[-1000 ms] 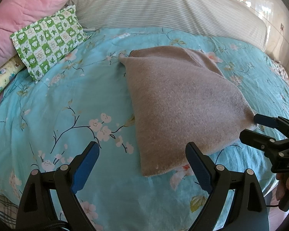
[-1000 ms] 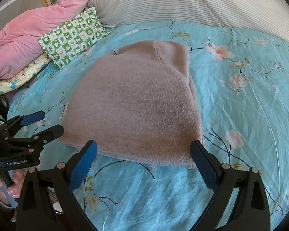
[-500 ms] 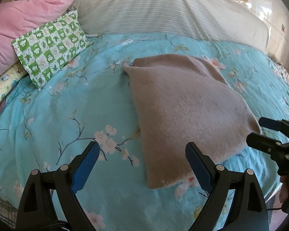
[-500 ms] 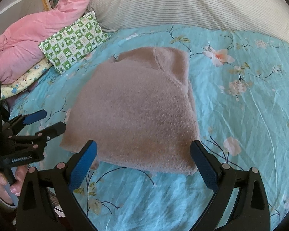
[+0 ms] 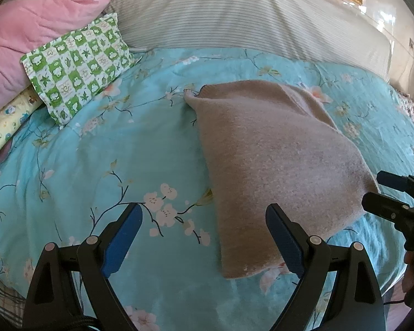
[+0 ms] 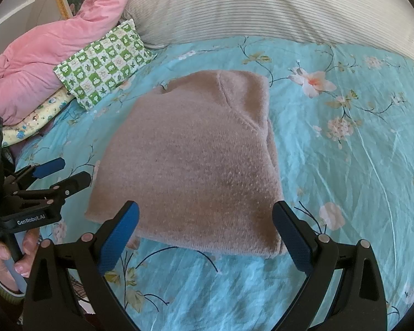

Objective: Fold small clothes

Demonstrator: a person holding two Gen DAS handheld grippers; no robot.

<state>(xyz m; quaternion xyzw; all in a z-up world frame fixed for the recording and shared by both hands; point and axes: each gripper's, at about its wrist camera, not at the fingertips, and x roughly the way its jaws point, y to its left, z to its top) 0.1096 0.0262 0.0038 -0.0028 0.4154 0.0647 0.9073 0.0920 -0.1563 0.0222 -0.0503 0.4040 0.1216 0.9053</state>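
A folded beige knit garment (image 5: 273, 160) (image 6: 196, 160) lies flat on the turquoise floral bedspread (image 5: 118, 160) (image 6: 345, 165). My left gripper (image 5: 204, 237) hovers open above the bedspread just off the garment's near left corner, with nothing between its blue pads. My right gripper (image 6: 205, 234) stands open over the garment's near edge, also holding nothing. Each gripper shows in the other's view: the right one (image 5: 383, 193) at the garment's right corner, the left one (image 6: 60, 173) beside its left edge, held by a hand (image 6: 11, 253).
A green-and-white checked pillow (image 5: 77, 66) (image 6: 105, 63) and a pink quilt (image 5: 33, 38) (image 6: 41, 58) lie at the back left. A large striped pillow (image 5: 248, 13) (image 6: 262, 5) spans the head of the bed. A yellow patterned cloth (image 5: 5, 121) sits under the checked pillow.
Both grippers have drawn back and up from the garment, which now sits lower and farther in each view. The garment has not moved.
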